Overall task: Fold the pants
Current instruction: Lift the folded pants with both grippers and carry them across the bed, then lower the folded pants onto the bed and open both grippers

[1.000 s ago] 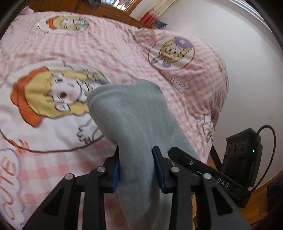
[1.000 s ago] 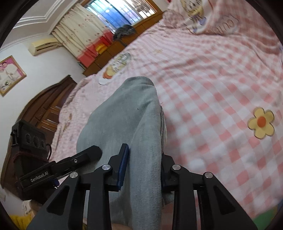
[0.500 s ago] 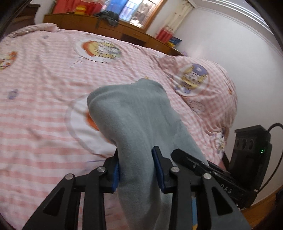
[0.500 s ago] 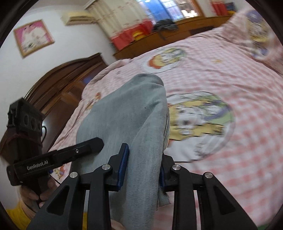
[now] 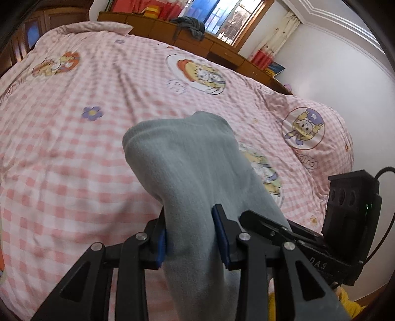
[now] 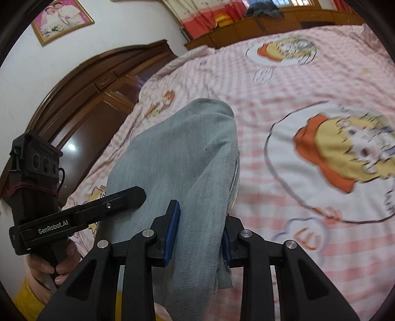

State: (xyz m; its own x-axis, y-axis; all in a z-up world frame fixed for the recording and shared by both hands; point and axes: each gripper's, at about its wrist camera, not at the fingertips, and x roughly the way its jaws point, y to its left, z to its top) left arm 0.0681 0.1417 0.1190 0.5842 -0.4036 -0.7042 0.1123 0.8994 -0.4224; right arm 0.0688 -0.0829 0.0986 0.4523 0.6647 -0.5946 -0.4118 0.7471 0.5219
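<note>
Grey pants (image 5: 187, 163) hang bunched in the air over the bed, held up at two places. My left gripper (image 5: 190, 237) is shut on the cloth, its blue pads pressing a thick fold that drapes forward over the fingers. In the right wrist view the same pants (image 6: 187, 153) rise as a hump between the pads of my right gripper (image 6: 200, 234), which is shut on them too. The two grippers sit close side by side: the right one (image 5: 271, 229) shows at the lower right of the left wrist view. The left one (image 6: 81, 214) shows at the left of the right wrist view.
Below lies a bed with a pink checked quilt (image 5: 74, 148) printed with cartoon figures. A wooden dresser (image 5: 222, 51) with a dark garment (image 5: 190, 23) stands under the window. A dark wooden arched panel (image 6: 86, 111) stands at the bed's side. A hand (image 6: 61, 261) grips the left tool.
Both grippers have swung a long way across the bed together, carrying the pants. The far dresser and window have come into view. Both grips on the cloth are unchanged.
</note>
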